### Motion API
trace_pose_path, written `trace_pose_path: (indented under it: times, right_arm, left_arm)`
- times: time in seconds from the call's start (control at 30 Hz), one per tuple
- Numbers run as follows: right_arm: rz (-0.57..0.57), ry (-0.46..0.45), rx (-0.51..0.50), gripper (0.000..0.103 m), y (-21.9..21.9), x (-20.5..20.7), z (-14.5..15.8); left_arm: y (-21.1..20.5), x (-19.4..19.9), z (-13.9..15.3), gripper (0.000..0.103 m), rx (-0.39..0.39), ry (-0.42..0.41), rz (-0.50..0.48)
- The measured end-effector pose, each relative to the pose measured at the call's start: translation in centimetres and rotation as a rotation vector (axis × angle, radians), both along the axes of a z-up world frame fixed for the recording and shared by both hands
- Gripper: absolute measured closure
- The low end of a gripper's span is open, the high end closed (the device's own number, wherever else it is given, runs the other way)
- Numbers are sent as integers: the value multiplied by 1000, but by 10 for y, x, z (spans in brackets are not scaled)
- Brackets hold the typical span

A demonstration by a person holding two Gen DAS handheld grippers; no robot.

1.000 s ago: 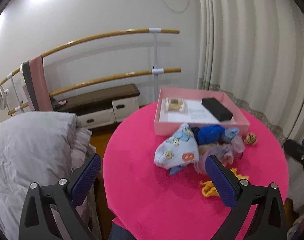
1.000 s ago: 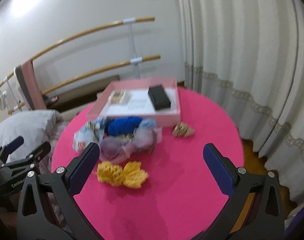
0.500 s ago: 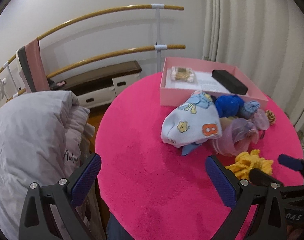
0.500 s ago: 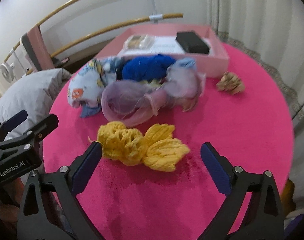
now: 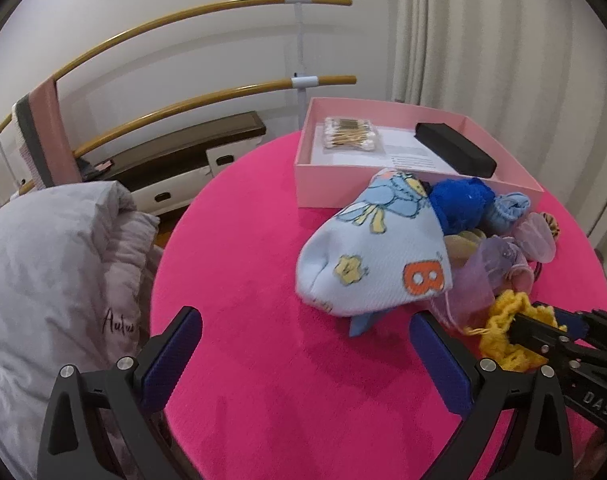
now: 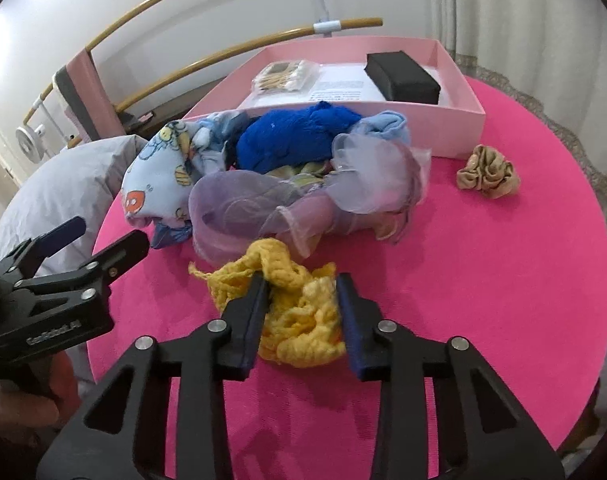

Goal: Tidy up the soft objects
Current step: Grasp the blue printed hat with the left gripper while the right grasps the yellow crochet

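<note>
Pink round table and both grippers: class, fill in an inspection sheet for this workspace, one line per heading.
Surface: round table with a pink cover, no spills seen.
Job's things: yellow crochet piece; printed blue cloth; blue yarn; sheer lilac fabric; tan scrunchie.
Clutter: pink box holding cotton swabs, black case.
Grippers: right gripper shut on yellow crochet piece; left gripper open, holding nothing.
Cables: nothing seen.
Surroundings: grey bedding, wooden rails, curtain.

Bare pink tabletop [image 6: 483,280] lies open right of the fabric pile [image 6: 287,172], bounded behind by the pink box [image 6: 455,124].
</note>
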State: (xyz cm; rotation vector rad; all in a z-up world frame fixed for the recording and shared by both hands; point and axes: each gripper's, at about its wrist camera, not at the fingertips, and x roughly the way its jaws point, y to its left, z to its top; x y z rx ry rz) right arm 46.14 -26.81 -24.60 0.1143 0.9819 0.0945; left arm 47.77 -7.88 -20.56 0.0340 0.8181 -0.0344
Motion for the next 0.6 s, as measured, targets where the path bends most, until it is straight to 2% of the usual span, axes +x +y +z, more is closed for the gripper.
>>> trace_pose_path:
  times: [0.07,0.2,0.3,0.6]
  right_arm:
    - [6,7,4,71,-1,1,1]
    - [43,30,4,56,7,2,-2]
    - [75,49,-12,51,15,2,-6]
    - [83,57,-27,60,16,0,-6]
  left_arm:
    - [-4,8,-5,0,12,2,-14]
    - [-10,24,-13,0,22,10,-34]
    - [-14,37,-19,0,34,15,-46]
    - [-19,68,-24,2,0,6,-75]
